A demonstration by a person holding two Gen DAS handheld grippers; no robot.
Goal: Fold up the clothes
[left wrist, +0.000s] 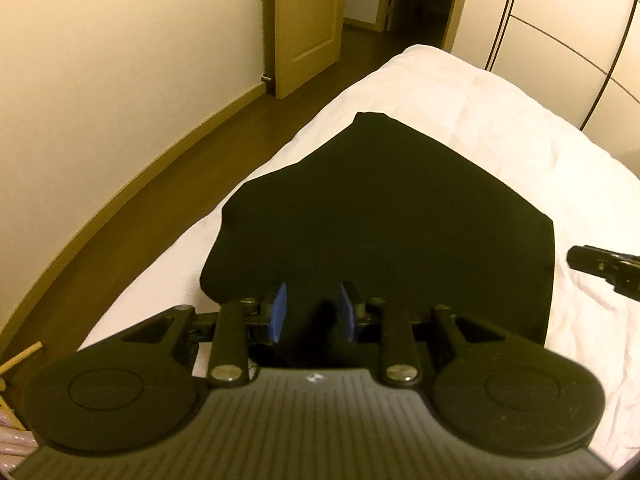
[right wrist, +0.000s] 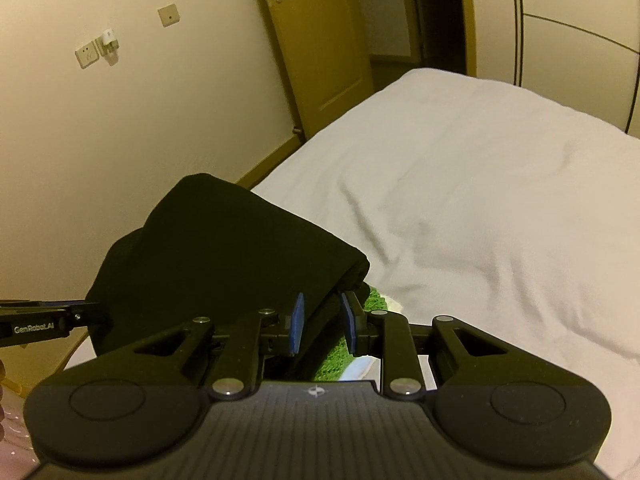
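Observation:
A black garment (left wrist: pixel 380 216) lies folded on the white bed (left wrist: pixel 500 120). My left gripper (left wrist: pixel 313 312) is over its near edge, blue pads apart with black cloth between them; whether they pinch it I cannot tell. In the right wrist view the black garment (right wrist: pixel 224 248) is bunched and raised at the left. My right gripper (right wrist: pixel 322 322) has its pads either side of the garment's right edge, a gap showing. The left gripper also shows in the right wrist view (right wrist: pixel 48 324) at the garment's left side. The right gripper shows at the right edge of the left wrist view (left wrist: pixel 604 268).
A green textured cloth (right wrist: pixel 348 352) lies under the black garment near my right gripper. The white bed (right wrist: pixel 480 200) stretches ahead to the right. A wooden door (left wrist: pixel 304 24) and brown floor (left wrist: pixel 192 148) lie left of the bed. A wardrobe (left wrist: pixel 560 20) stands at the right.

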